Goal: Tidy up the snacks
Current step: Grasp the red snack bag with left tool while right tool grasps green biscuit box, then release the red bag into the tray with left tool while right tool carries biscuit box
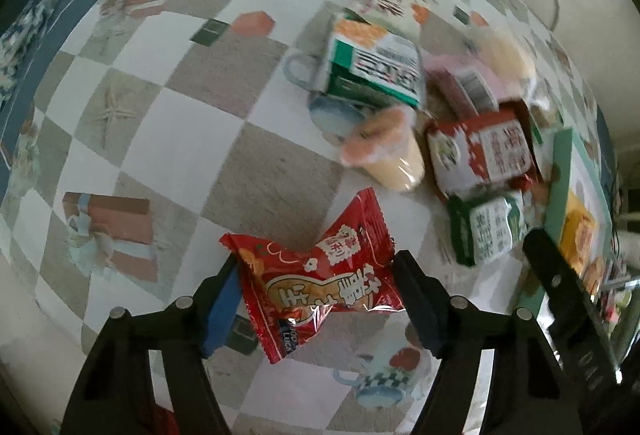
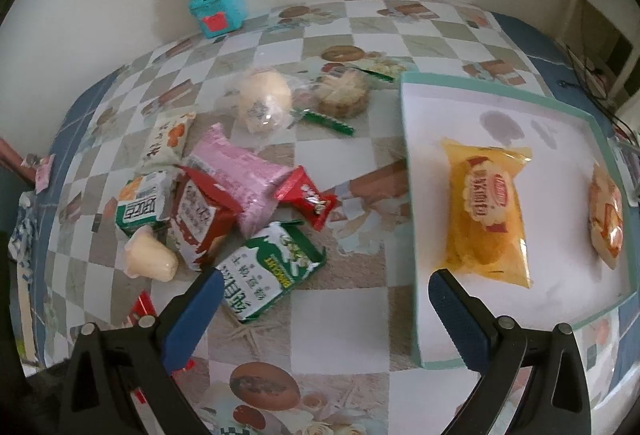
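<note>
Your left claw grasps the red packet between its pads; your right claw hangs released above the counter.

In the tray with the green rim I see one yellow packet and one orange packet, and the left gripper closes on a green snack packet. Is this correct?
Not quite: the packet between the left gripper's fingers is red, as the left wrist view shows. The tray does hold the yellow packet and the orange packet.

Snack pile sits on the bench, left of the tray; two packets lie in the tray.
</note>
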Demonstrator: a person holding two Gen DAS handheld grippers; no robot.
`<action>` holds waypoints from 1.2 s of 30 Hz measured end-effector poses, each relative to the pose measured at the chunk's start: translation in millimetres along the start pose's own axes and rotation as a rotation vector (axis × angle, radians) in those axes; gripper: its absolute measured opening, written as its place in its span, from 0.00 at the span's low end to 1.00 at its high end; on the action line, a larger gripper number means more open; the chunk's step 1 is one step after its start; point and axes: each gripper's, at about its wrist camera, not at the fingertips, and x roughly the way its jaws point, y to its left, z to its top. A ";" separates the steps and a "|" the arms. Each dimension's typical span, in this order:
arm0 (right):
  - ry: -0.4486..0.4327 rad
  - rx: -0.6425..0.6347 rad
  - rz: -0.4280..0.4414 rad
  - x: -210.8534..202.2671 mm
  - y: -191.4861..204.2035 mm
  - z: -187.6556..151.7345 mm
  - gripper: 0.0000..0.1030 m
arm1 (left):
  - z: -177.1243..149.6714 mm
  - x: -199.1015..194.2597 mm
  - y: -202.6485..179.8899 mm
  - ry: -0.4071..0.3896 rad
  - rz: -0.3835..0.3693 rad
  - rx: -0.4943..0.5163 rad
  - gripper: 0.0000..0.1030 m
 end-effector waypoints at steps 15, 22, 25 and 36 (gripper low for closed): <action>0.052 -0.147 0.015 32.1 36.9 -3.5 1.00 | 19.2 -20.6 56.7 -0.061 0.072 -0.102 0.73; 0.063 -0.179 0.004 45.9 42.7 -4.3 1.00 | 21.7 -11.9 44.6 -0.064 0.080 -0.101 0.73; 0.062 -0.188 -0.009 48.8 45.1 -5.0 0.86 | 20.9 -12.0 45.0 -0.066 0.083 -0.100 0.73; 0.061 -0.192 0.004 37.5 35.1 -7.8 0.75 | 18.4 -13.7 37.2 -0.085 0.113 -0.090 0.73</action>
